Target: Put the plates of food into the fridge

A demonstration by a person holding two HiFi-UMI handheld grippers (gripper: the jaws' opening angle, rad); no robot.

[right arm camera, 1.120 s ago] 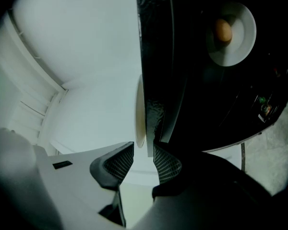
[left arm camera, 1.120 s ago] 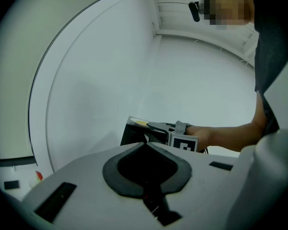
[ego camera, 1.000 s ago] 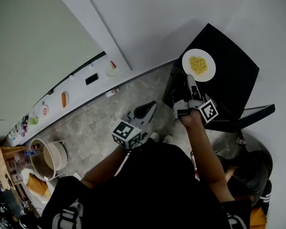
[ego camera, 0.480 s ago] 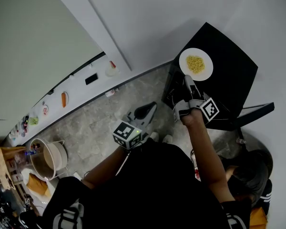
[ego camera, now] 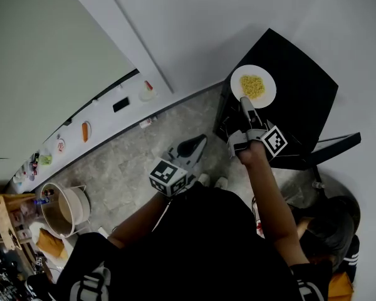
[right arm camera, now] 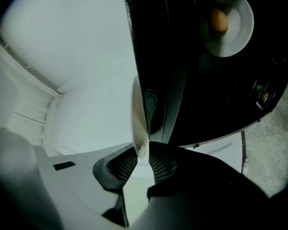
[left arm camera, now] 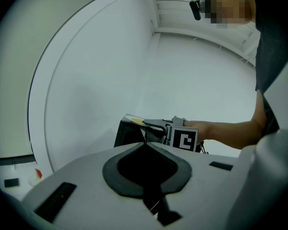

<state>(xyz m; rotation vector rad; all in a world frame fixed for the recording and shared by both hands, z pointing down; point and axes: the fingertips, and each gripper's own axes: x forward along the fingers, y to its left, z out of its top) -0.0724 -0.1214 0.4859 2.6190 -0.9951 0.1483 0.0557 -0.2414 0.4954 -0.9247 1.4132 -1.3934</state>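
Observation:
A white plate of yellow food lies on top of the small black fridge, its left side over the edge. My right gripper has the plate's near rim between its pads, and its jaws are opening. In the right gripper view that rim stands edge-on between the pads. Beyond it, a second white plate with a brown round food sits in the dark fridge. My left gripper hangs lower over the floor, shut and empty; its tips meet.
The fridge door stands open at the right. A person sits at the lower right. A round pot stands on the floor at the left. Small items, among them an orange one, lie along the wall.
The right gripper and the plate have slid left across the fridge top, so the plate now overhangs the edge. The left gripper has stayed put.

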